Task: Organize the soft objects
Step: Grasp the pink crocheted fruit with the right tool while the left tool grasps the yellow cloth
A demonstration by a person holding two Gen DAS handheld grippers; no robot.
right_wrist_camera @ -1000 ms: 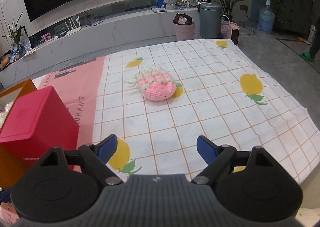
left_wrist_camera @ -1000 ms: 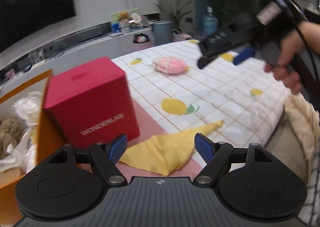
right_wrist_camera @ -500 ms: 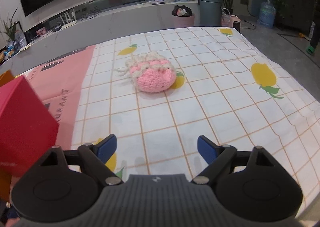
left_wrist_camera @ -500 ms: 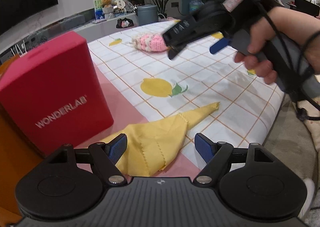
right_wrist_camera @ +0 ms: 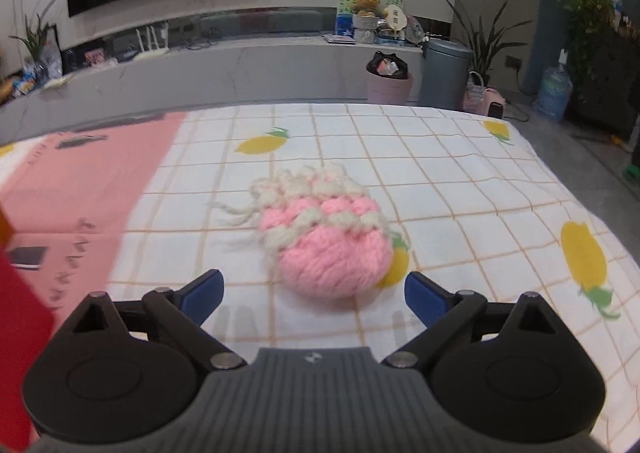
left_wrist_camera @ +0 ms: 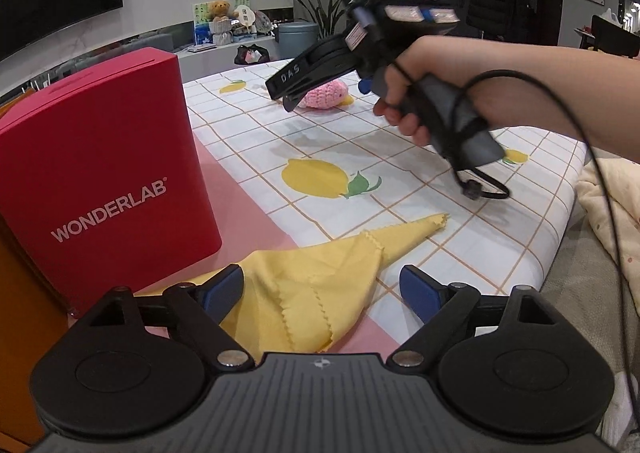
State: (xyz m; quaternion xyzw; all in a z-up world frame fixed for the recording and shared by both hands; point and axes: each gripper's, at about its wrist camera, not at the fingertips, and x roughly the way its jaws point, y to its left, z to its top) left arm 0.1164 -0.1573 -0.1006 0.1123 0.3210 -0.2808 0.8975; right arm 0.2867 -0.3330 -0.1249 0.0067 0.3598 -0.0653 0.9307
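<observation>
Right wrist: crochet pouch (right_wrist_camera: 332, 249) between claw (right_wrist_camera: 314, 293) tips.

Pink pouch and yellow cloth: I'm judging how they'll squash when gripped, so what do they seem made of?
Pink pouch: chunky crocheted yarn, matt and fuzzy, with knotted cream stitches and loose strands. Yellow cloth: thin woven fabric, probably microfibre, matt, with zigzag-cut edges and soft folds.

both wrist views look down the table (left_wrist_camera: 460, 189); crocheted pouch (right_wrist_camera: 332, 249) shared.
</observation>
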